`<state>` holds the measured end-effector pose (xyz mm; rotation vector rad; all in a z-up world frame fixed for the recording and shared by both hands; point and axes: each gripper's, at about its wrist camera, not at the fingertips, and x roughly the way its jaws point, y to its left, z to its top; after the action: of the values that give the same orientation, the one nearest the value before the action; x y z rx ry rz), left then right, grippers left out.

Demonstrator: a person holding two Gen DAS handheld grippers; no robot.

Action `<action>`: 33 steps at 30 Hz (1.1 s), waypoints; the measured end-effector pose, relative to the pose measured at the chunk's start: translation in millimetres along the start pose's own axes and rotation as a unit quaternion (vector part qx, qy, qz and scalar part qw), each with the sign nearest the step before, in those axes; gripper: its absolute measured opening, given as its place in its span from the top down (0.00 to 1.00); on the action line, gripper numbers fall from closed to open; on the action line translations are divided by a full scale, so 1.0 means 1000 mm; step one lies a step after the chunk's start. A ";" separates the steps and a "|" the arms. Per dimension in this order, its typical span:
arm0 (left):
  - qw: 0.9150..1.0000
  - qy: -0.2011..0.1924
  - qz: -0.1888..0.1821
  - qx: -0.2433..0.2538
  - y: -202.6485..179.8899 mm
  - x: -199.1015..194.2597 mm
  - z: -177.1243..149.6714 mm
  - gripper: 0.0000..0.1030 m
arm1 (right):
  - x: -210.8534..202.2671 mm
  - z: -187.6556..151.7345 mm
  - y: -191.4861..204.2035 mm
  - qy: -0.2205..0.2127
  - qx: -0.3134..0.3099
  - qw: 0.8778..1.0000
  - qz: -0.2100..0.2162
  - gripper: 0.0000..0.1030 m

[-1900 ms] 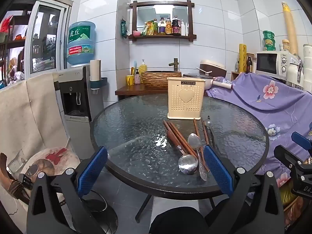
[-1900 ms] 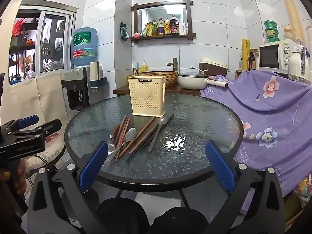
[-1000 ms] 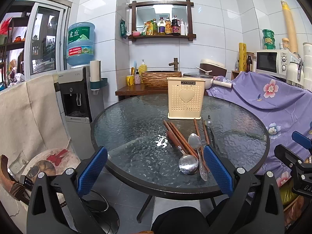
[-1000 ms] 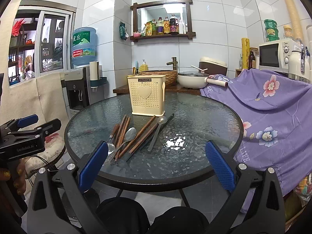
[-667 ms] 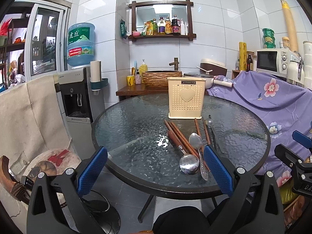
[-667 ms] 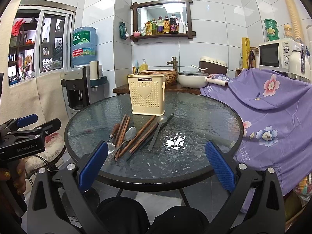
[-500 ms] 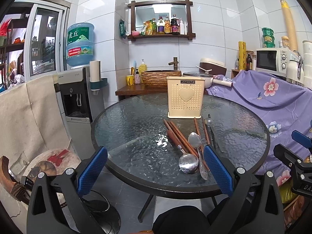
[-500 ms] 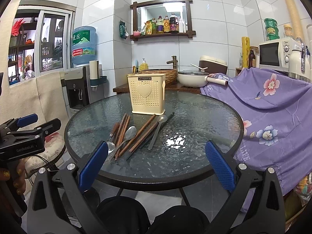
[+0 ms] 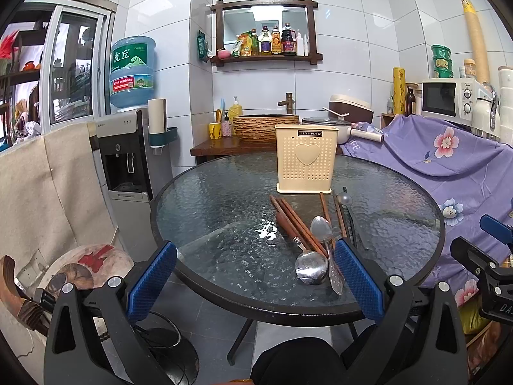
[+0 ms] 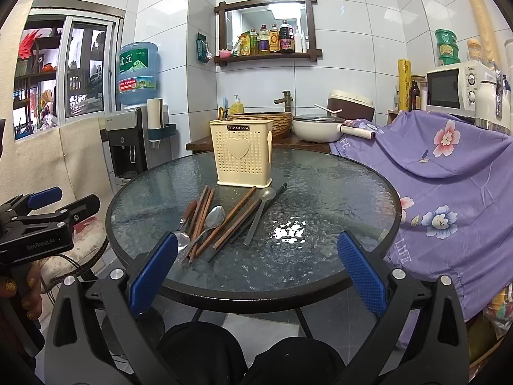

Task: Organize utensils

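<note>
A cream perforated utensil holder stands upright toward the back of the round glass table. In front of it lie brown chopsticks, several metal spoons and a long-handled ladle. My left gripper hangs open at the table's near edge, its right pad close to the spoon bowls. My right gripper is open too, before the near edge, holding nothing.
A water dispenser stands left of the table. Purple flowered cloth drapes furniture on the right, below a microwave. A wooden counter with a basin and a pot is behind. A cushioned stool sits at lower left.
Both grippers have stayed open and nearly still before the table. Nothing on the table has moved.
</note>
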<state>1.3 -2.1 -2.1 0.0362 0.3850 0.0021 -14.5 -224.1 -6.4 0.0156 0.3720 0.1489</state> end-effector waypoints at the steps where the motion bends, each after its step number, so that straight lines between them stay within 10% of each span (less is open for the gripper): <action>1: 1.000 -0.001 0.000 0.000 0.000 0.000 0.000 0.06 | 0.000 0.000 0.000 0.000 0.000 1.000 0.000 0.05; 33: 1.000 0.006 0.003 0.000 0.002 0.003 -0.006 0.06 | 0.003 -0.002 -0.001 0.011 0.002 1.000 -0.003 0.05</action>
<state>2.0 0.2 -8.7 0.0366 0.3962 0.0087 -12.0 -224.4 -9.9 0.0173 0.3939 0.1431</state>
